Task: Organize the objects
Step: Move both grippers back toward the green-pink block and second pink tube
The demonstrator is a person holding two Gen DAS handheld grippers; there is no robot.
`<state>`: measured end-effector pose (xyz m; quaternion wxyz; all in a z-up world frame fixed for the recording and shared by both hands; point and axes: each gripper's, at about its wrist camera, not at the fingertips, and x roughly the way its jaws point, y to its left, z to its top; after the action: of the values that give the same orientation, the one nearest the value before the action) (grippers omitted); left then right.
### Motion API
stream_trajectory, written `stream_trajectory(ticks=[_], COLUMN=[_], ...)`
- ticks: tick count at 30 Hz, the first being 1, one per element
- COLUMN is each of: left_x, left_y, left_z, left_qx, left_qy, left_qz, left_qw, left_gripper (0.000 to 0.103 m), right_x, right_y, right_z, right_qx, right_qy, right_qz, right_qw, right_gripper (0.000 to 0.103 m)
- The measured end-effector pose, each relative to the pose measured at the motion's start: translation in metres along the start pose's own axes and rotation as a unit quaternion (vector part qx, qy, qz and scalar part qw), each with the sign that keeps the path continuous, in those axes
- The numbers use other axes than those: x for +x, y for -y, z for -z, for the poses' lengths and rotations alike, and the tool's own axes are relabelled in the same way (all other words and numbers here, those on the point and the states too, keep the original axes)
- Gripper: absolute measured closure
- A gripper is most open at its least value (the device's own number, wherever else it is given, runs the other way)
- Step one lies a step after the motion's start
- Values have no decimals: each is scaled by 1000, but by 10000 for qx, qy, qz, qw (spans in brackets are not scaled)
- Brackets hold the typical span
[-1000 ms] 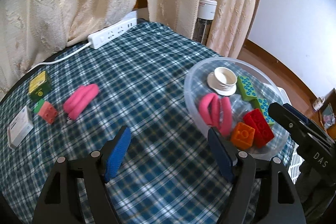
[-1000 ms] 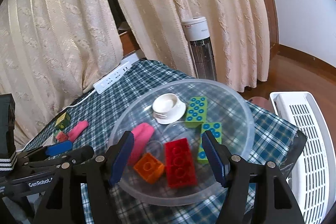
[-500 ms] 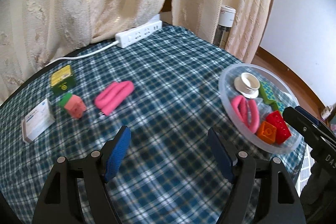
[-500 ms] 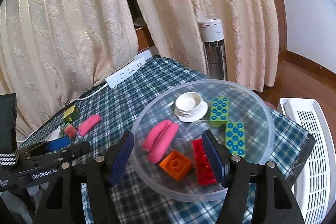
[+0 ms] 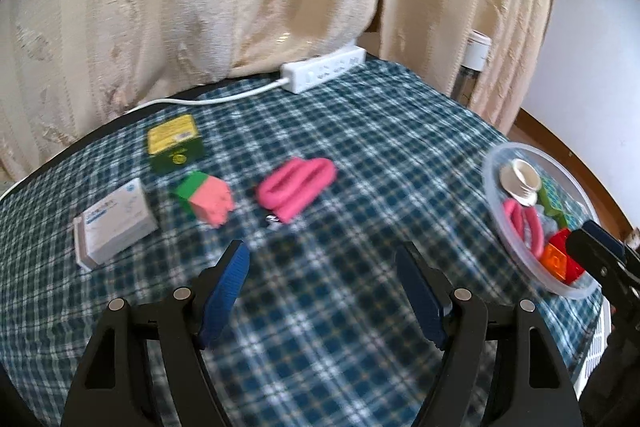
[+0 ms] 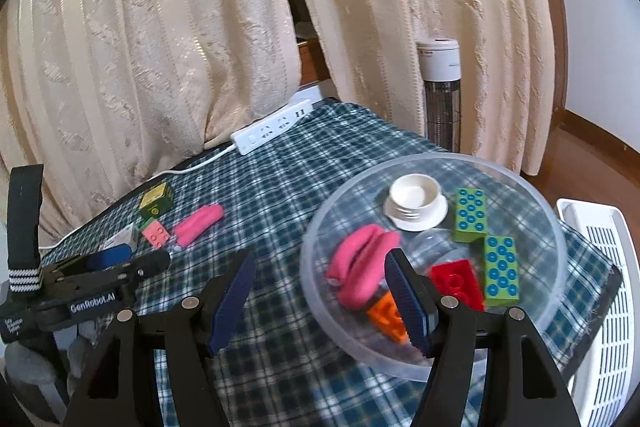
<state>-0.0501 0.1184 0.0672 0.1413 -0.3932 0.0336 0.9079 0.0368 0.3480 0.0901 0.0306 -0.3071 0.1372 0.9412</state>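
On the checked cloth lie a pink folded band (image 5: 296, 183), a pink and green brick (image 5: 208, 199), a green and yellow box (image 5: 175, 143) and a white box (image 5: 116, 223). My left gripper (image 5: 322, 267) hovers open in front of them, with nothing between its fingers. A clear bowl (image 6: 544, 215) at the table's right end holds a second pink band (image 6: 362, 273), a white cup on a saucer (image 6: 416, 201), two green bricks (image 6: 470, 215), a red brick (image 6: 456, 281) and an orange brick (image 6: 386, 315). My right gripper (image 6: 320, 275) is open at the bowl's near left rim and holds nothing.
A white power strip (image 5: 323, 73) with its cable lies at the table's far edge, against cream curtains (image 6: 160, 27). A tower fan (image 6: 442, 95) stands behind the table. A white slatted appliance (image 6: 608, 291) sits beside the right edge.
Both grippers have swung left across the table. The loose items on the left have come nearer the centre of the left wrist view, and the bowl has slid to the right in both views.
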Motion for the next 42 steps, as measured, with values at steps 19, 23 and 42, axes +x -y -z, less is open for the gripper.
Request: stream_trajectory(ticks=[19, 23, 42], left_x=[45, 59, 91], left_y=[-75, -79, -92], left_z=[-24, -25, -21], left_qx=[-287, -246, -452], left_qy=[-27, -137, -469], left_qz=[-698, -710, -499], left_qw=[9971, 9971, 9966], left_gripper=[26, 26, 51], right_x=[33, 41, 78], right_y=[-45, -50, -68], right_z=[6, 3, -1], right_qx=[-336, -337, -407], right_qy=[-434, -564, -978], right_qz=[-382, -525, -589], right_qw=[9978, 9965, 9926], right_gripper=[32, 32, 32])
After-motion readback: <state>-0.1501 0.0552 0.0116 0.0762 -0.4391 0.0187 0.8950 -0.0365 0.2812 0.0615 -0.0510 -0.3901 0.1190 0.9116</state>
